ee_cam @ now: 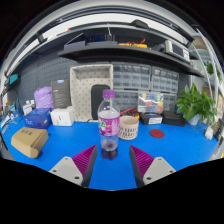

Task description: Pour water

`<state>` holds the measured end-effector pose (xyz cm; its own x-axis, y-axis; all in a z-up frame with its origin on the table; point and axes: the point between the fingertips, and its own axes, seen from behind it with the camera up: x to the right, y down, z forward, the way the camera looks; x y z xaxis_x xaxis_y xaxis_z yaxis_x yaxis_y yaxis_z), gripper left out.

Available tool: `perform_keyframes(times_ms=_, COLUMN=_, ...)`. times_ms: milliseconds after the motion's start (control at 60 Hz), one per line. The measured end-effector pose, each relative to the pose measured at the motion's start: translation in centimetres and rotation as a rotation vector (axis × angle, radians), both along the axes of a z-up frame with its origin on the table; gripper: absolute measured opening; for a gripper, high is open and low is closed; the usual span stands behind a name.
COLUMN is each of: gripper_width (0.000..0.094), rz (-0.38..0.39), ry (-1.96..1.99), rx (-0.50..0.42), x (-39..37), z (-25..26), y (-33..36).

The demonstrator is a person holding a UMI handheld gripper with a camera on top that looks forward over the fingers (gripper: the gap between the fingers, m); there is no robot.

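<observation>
the claw (110, 160) is sitting apart over the blue surface (60, 155), with the water bottle (109, 125) standing between its fingers; a cup (128, 127) is sitting just beside it.

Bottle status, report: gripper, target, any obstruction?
Gripper open. Bottle upright on blue table, just ahead between the fingers, ungrasped. Cup right beside it. Path clear.

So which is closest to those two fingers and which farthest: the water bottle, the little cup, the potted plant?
1. Water bottle: just ahead of the open fingers, centred on the gap between them.
2. Cup: just behind the bottle, to its right.
3. Potted plant: far off to the right, at the blue table's back edge.
</observation>
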<state>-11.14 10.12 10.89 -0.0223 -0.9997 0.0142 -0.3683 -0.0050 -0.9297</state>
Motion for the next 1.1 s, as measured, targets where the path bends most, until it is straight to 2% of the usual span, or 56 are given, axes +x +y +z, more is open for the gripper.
perform_keyframes(times_ms=117, gripper_width=0.0638, rz=-0.004, ry=0.001, rx=0.013, x=2.8, z=-1.0, y=-0.1)
perform_keyframes(times_ms=300, gripper_width=0.0642, rz=0.045, ry=-0.013, rx=0.021, x=7.2, z=-1.5, y=1.2)
perform_keyframes(times_ms=517, gripper_width=0.0646, rz=0.061, ry=-0.043, rx=0.016, x=10.3, z=-1.4, y=0.7)
perform_keyframes(times_ms=667, gripper_width=0.0639, rz=0.096, ry=-0.107, rx=0.05, x=12.0, z=-0.8, y=1.3)
perform_keyframes(times_ms=700, gripper_width=0.0535, rz=0.099, ry=-0.119, rx=0.052, x=12.2, z=-0.6, y=1.4)
perform_keyframes(times_ms=850, gripper_width=0.0406, rz=0.118, ry=-0.153, rx=0.035, x=12.7, z=-0.4, y=1.8)
perform_keyframes(times_ms=883, gripper_width=0.0412, rz=0.122, ry=-0.158, rx=0.029, x=12.7, z=-0.4, y=1.8)
perform_keyframes(times_ms=900, gripper_width=0.0377, rz=0.122, ry=-0.161, rx=0.029, x=12.7, z=-0.3, y=1.8)
perform_keyframes(times_ms=1100, gripper_width=0.0373, rz=0.134, ry=-0.168, rx=0.022, x=12.7, z=-0.3, y=1.9)
